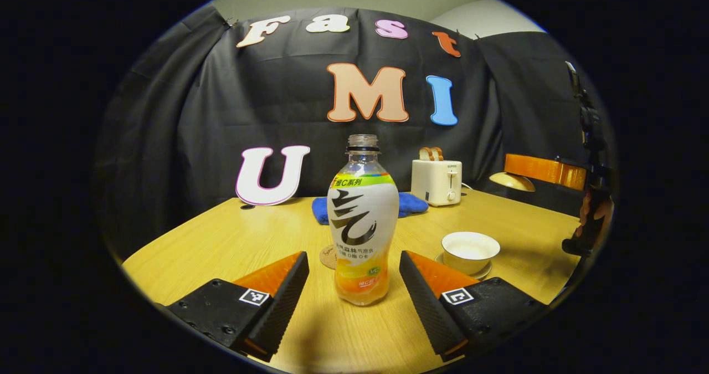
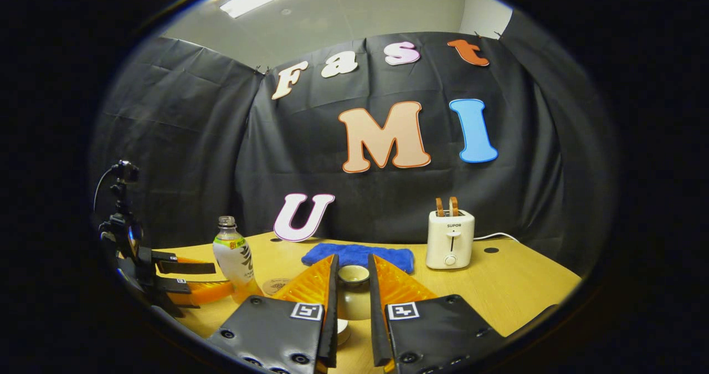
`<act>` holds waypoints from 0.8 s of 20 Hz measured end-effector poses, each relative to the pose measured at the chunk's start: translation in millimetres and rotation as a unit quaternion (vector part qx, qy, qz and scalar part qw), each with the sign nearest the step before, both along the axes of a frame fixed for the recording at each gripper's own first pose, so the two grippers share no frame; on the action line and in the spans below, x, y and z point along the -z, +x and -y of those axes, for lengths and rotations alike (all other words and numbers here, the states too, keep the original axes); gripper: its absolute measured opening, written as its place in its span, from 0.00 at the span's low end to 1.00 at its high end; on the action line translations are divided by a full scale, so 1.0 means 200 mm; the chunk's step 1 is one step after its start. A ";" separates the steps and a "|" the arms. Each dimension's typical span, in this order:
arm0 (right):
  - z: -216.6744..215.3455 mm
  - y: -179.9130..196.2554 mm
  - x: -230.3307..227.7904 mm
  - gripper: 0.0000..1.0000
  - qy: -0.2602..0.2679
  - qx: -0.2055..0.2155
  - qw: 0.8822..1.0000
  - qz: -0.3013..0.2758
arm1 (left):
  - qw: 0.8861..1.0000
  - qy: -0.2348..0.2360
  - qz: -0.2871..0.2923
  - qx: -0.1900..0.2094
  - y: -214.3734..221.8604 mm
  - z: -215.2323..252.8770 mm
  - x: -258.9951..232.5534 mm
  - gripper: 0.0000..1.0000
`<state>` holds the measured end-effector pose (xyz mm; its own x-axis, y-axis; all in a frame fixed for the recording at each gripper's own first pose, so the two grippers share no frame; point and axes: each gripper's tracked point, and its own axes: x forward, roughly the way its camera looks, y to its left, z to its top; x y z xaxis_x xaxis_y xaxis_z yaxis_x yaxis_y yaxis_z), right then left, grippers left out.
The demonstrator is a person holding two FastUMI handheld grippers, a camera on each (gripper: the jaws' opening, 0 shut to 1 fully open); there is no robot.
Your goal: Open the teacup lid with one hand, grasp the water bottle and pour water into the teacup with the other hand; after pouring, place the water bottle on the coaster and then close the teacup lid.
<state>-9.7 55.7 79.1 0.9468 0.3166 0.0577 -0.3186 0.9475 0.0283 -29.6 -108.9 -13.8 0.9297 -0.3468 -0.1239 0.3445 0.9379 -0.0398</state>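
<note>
Left gripper (image 1: 354, 285) fingers spread wide around the capless plastic water bottle (image 1: 363, 224) at frame center, not touching. Round cork coaster (image 1: 329, 256) behind it; open white teacup (image 1: 470, 251) lower right. Right gripper (image 2: 352, 307) clamps the ceramic teacup lid (image 2: 353, 293), bottom center.

Bottle (image 1: 363, 224): clear plastic, uncapped, upright on the table, orange liquid low inside. Coaster (image 1: 328, 256): round cork, flat, just behind the bottle. Teacup (image 1: 470, 251): white, uncovered, on a saucer. Lid (image 2: 353, 293): raised above the cup.
</note>
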 end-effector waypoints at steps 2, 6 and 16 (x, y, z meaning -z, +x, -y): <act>0.02 0.00 -0.02 0.29 0.006 0.002 1.000 -0.001 | 1.000 0.000 -0.004 0.011 0.04 0.05 0.00 0.95; 0.06 -0.01 -0.06 0.28 0.005 0.004 1.000 0.008 | 1.000 0.004 -0.017 0.015 0.12 0.09 0.03 0.89; 0.20 0.00 -0.09 0.28 0.011 0.024 1.000 0.009 | 0.999 0.014 -0.042 0.007 0.20 0.11 0.10 0.64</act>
